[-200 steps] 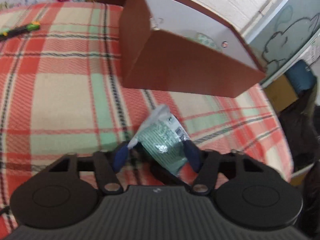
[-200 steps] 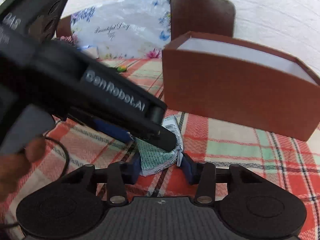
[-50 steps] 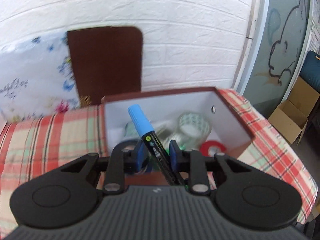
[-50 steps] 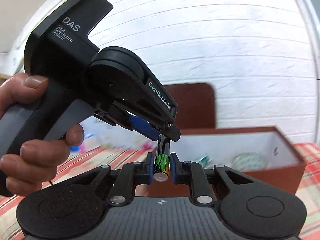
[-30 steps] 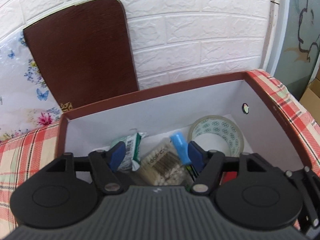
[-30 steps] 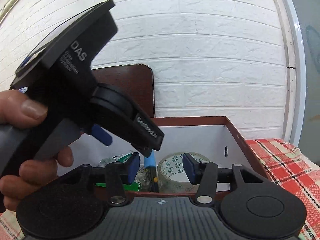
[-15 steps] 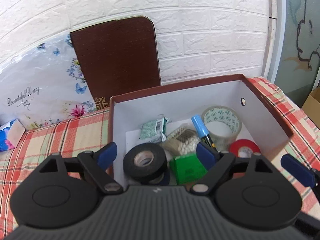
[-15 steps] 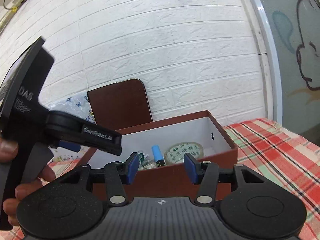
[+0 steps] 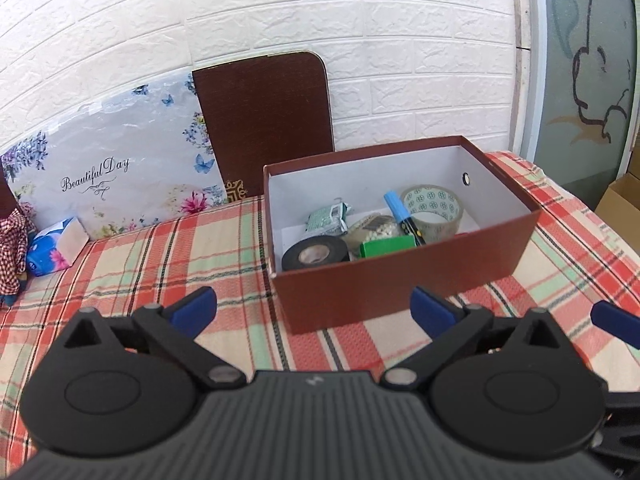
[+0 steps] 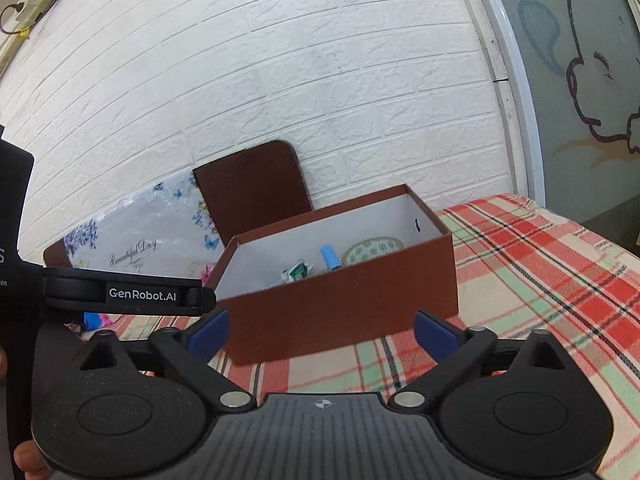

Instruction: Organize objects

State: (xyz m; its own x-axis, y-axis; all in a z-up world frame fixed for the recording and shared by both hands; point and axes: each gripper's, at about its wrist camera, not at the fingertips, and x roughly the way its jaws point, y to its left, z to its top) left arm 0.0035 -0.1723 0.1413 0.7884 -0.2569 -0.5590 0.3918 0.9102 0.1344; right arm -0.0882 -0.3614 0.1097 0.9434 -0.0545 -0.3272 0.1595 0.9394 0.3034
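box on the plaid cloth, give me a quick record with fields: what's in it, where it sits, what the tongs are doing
container: brown box, open top, white inside
surface: plaid cloth
contents: black tape roll, clear tape roll, blue-capped marker, green box, green packet, cotton swabs
left tongs: open, empty, short of the box
right tongs: open, empty

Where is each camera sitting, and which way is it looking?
Left wrist: sits on the left hand-held gripper, looking down along its open fingers into the box; the right one's blue tip shows at the right edge.
Right wrist: sits on the right hand-held gripper, lower, facing the box's side and the wall; the left hand-held gripper and a fingertip show at left.
Both share the box, the blue marker and the plaid cloth.
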